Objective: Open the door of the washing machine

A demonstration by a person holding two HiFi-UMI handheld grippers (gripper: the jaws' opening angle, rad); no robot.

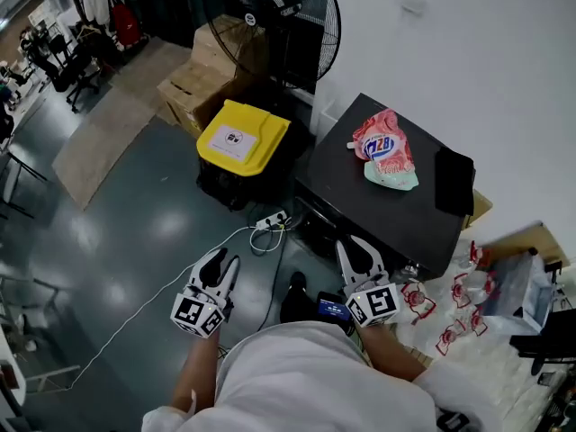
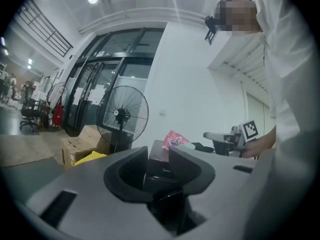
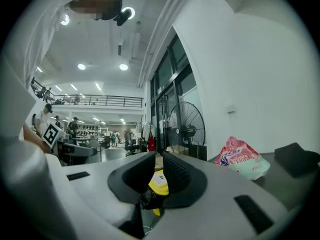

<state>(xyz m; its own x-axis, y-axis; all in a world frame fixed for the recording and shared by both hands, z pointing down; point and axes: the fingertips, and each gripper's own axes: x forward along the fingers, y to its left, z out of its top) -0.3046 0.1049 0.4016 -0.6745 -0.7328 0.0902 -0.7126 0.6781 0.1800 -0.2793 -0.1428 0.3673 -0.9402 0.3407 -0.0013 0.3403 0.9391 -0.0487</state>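
Firstly, hidden or unclear: washing machine [image 1: 360, 192], a black box right of centre in the head view. Only its top and a sliver of its near side show, and the door cannot be made out. The right claw [image 1: 357, 248] and clear bags with red print [image 1: 450, 318] overlap its lower edge. The person's white garment fills the bottom of the frame.

On the machine's top: pink-and-green pouch [image 1: 385, 148]; flat black item [image 1: 454, 181], kind unclear.

Left claw [image 1: 225, 261]: lower left of centre, over the floor, apart from the machine. Its jaws stand apart and empty, with the machine's dark face seen beyond the gap.

Right claw: jaws narrowly parted, gripping nothing; whether it touches the machine cannot be told.

Surroundings:
- yellow-lidded bin [image 1: 243, 137], left of the machine
- standing fan [image 1: 283, 16], top centre
- cardboard boxes [image 1: 202, 75]
- power strip [image 1: 272, 220] with white cable [image 1: 171, 282], on the floor
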